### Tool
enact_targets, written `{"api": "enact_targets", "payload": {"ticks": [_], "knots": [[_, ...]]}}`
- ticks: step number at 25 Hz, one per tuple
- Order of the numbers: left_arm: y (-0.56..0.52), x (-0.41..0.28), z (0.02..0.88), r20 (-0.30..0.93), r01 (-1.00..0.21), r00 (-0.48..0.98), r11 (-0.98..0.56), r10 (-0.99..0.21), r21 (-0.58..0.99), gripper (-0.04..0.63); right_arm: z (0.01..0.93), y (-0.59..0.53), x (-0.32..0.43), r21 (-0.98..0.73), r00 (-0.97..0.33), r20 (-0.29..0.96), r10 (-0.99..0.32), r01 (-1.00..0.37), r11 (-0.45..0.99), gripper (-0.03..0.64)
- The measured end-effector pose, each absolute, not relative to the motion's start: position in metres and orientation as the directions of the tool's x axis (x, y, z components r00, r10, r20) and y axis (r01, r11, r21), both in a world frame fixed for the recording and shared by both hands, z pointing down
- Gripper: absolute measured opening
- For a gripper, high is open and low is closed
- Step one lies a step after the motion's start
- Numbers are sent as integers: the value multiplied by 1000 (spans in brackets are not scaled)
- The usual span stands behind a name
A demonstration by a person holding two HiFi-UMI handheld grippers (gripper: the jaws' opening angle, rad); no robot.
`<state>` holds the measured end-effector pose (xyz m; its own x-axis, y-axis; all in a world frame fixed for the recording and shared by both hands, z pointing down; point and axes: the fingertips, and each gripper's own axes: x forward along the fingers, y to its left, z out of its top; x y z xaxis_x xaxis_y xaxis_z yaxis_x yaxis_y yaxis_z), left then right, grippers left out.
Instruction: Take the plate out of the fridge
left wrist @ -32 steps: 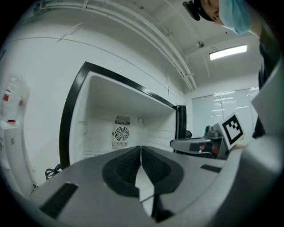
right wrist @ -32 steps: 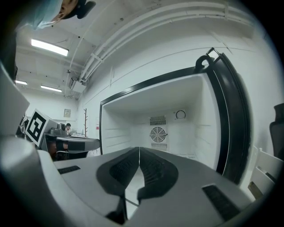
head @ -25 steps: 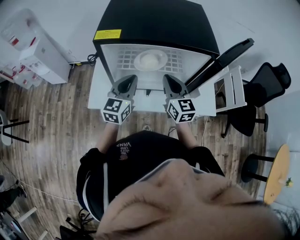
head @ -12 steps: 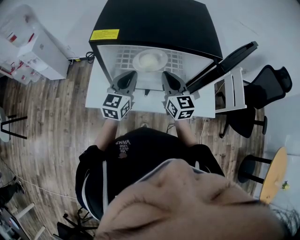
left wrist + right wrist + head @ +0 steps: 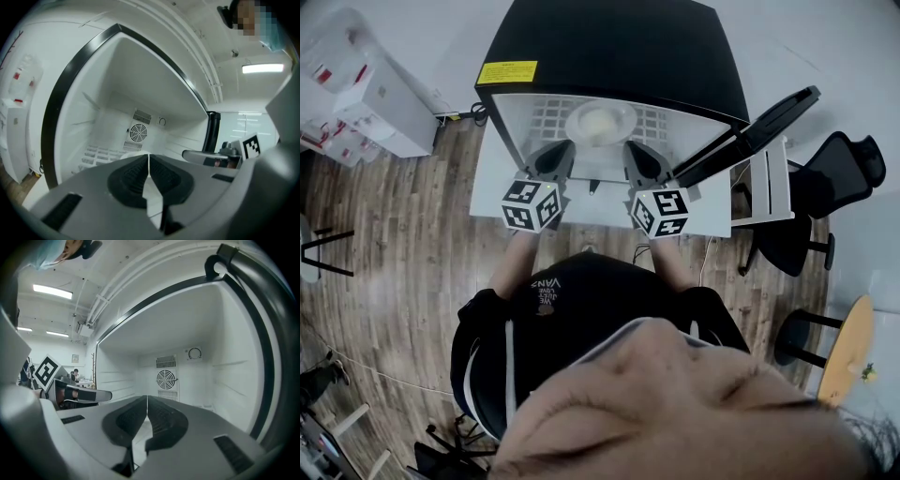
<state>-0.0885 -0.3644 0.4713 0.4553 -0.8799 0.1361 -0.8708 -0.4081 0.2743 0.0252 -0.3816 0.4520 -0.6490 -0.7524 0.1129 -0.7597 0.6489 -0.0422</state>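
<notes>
left gripper (image 5: pixel 563 147): I'm holding it at the fridge's open front, left of centre. The jaws are sitting fully together, with the ribbed pads (image 5: pixel 129 176) meeting along one line and nothing between them.
right gripper (image 5: pixel 631 148): I'm holding it level with the left one, right of centre, with a clear gap between the two. Its jaws are pressing together too and are gripping nothing.
marker cubes: one is riding on the back end of each gripper, the left cube (image 5: pixel 532 205) and the right cube (image 5: pixel 662 213), both facing up at the head camera.
plate (image 5: pixel 600 122): white and round, it's lying flat on the wire shelf (image 5: pixel 551 118) inside the fridge, roughly centred. It's sitting beyond both sets of tips and between their lines. Neither gripper is touching it.
fridge (image 5: pixel 609 47): small black cabinet with a white interior, standing on a white table (image 5: pixel 484 187). A yellow label (image 5: pixel 514 69) is showing on the top front edge at left.
door (image 5: pixel 750 120): it's standing wide open on my right.
back wall: a round fan grille (image 5: pixel 166 379) is showing straight ahead of both grippers, with a dial (image 5: pixel 194 353) above and to its right.
surroundings: wood floor (image 5: pixel 394 244), white cabinet (image 5: pixel 380 103) at left, black chair (image 5: pixel 844 159) at right.
</notes>
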Motion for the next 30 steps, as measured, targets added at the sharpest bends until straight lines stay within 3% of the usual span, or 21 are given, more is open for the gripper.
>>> {"api": "enact_targets", "payload": {"ticks": [21, 24, 30], "knots": [[-378, -86, 504, 155, -668, 485, -250, -860, 701, 23, 462, -390, 32, -52, -651, 134, -747, -758, 650, 12], [-380, -82, 506, 147, -616, 507, -238, -849, 751, 109, 463, -391, 33, -56, -652, 134, -746, -757, 651, 12], [-386, -78, 505, 154, -564, 505, -191, -849, 803, 133, 464, -393, 37, -64, -653, 134, -745, -756, 651, 12]]}}
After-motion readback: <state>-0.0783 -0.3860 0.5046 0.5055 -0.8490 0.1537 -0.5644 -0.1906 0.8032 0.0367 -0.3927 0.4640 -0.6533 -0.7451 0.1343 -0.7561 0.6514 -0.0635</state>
